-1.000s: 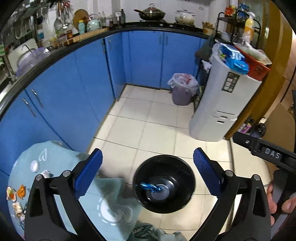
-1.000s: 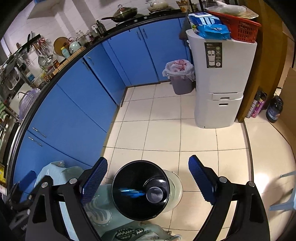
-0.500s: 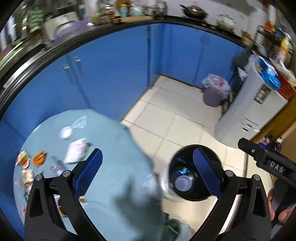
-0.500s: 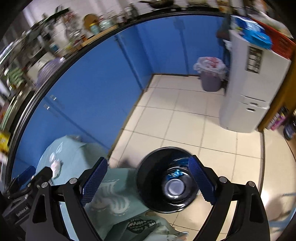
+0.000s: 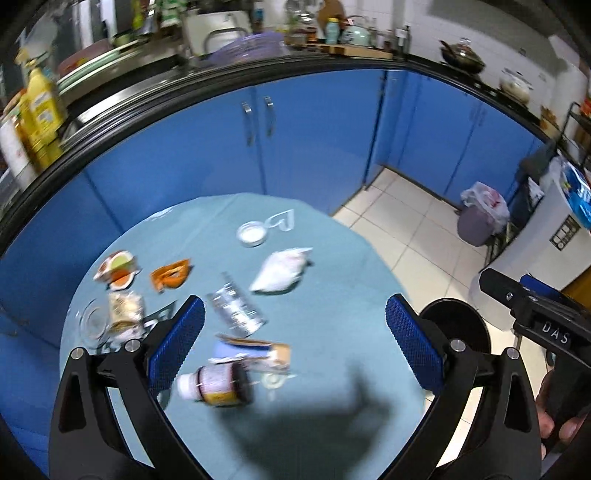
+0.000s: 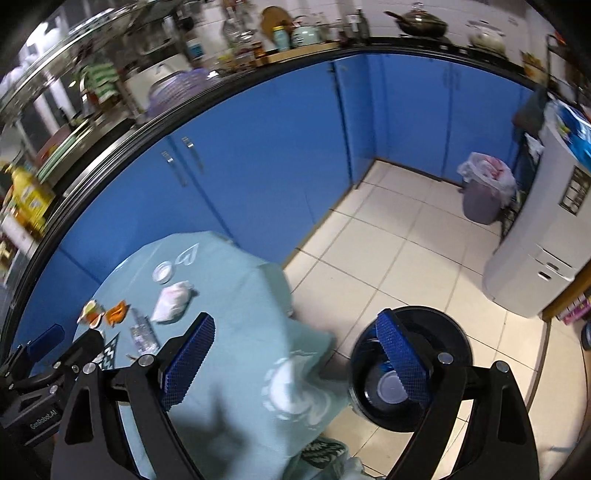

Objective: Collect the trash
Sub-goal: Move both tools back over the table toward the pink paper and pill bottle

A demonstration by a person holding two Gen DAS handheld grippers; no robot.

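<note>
Both claws spread wide, holding nothing.
Left claw [image 5: 294, 343] above littered counter [image 5: 332, 295]: bottle [image 5: 216, 384] lower centre, white wrapper [image 5: 280, 273] mid-frame. Right claw [image 6: 295, 360] straddling counter edge; black bin [image 6: 412, 369] lower right, on floor.

Black left gripper [image 5: 293, 338], right gripper [image 6: 295, 356]; blue textured pads; silver screws.

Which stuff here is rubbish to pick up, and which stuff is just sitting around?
For the job: white crumpled bag, clear wrapper, orange peel, small bottle, black bin.

Just there: kettle, wok, yellow oil bottle, lined bin in the corner.
</note>
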